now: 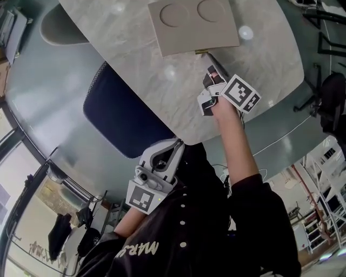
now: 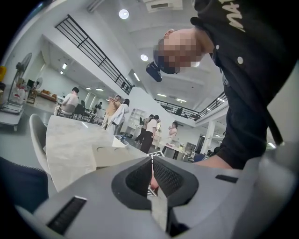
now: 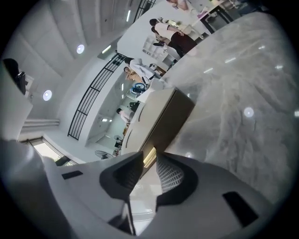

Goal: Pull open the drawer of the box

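1. The beige box (image 1: 192,27) sits on the far part of the marble table (image 1: 135,70). Its drawer side faces the person, and in the right gripper view the brown drawer front (image 3: 174,122) looks flush with the box.
2. A small brass drawer pull (image 1: 201,52) sticks out at the box's near edge.
3. The right gripper (image 1: 212,64) reaches over the table and its tips are at that pull. In its own view the jaws stand a narrow gap apart, and the pull shows in the gap at their tips. I cannot tell whether the pads press on it.
4. The left gripper (image 1: 175,145) is held low against the person's black top, off the table's near edge and well apart from the box. Its jaws are together with nothing between them.
5. In the head view, the right gripper's body and its marker cube (image 1: 240,93) cover the table just in front of the pull.
6. A dark blue chair (image 1: 116,113) is pushed under the table edge to the person's left, near the left gripper.
7. A pale chair (image 1: 62,27) stands at the table's far left corner.
8. Counts: one box with two round recesses (image 1: 174,15) in its top, one pull, two chairs, two grippers and one marker cube on each gripper.
9. The left gripper view shows several people (image 2: 119,112) beyond the table in a large hall.
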A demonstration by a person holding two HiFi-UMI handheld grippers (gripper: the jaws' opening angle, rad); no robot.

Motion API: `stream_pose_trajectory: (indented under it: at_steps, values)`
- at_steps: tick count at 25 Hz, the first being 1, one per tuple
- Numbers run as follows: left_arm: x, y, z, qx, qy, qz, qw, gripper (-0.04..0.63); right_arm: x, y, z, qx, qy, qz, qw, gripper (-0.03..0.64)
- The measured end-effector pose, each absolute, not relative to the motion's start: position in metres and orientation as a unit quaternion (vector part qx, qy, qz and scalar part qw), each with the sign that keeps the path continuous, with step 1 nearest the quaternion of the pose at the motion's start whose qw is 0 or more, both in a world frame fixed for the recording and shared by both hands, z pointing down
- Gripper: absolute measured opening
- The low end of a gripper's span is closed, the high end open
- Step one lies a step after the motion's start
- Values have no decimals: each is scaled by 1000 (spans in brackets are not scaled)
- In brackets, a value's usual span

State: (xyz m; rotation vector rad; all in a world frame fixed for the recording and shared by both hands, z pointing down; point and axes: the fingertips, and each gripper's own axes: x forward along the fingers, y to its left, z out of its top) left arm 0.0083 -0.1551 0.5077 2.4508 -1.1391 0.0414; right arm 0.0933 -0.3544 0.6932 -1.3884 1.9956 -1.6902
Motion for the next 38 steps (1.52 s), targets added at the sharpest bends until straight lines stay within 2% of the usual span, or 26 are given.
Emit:
stream_pose_trajectory:
  at_steps: [6, 17, 38]
  values:
    - [7, -159, 511, 880, -420, 14, 223, 17, 93, -357, 704, -459, 624, -622, 113, 46]
    - [5, -158, 516, 875, -428, 21, 227, 17, 89, -363, 709, -424, 610, -652, 147, 28]
    - [7, -141, 509, 879, -427, 45, 208, 17, 100, -306, 707, -422, 602, -665, 133, 28]
